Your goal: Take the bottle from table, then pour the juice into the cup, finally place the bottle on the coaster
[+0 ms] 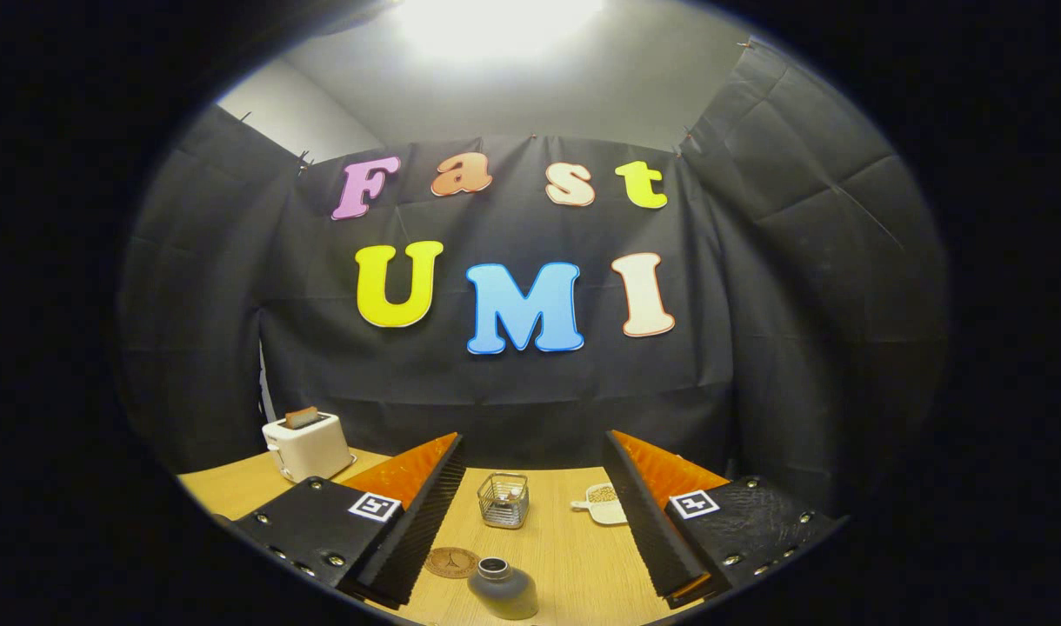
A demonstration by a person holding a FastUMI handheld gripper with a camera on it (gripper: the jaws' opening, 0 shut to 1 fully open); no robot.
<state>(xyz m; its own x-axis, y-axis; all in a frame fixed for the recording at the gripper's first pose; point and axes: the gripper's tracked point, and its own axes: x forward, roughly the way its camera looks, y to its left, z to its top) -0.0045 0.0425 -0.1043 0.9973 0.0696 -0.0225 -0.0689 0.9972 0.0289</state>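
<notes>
The gripper [530, 513] fingers [426, 513] gape wide, empty, above the bottle [503, 589] between them.

One bottle [503, 589]; one coaster [451, 562]; one glass cup [503, 500]; one white scoop of grains [603, 503]; one toaster [307, 445]; one wooden table [574, 556].

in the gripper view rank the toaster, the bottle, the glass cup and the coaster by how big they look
1. toaster
2. bottle, nearest the open claw, so nearness flatters it
3. glass cup and coaster: too alike to rank
</notes>
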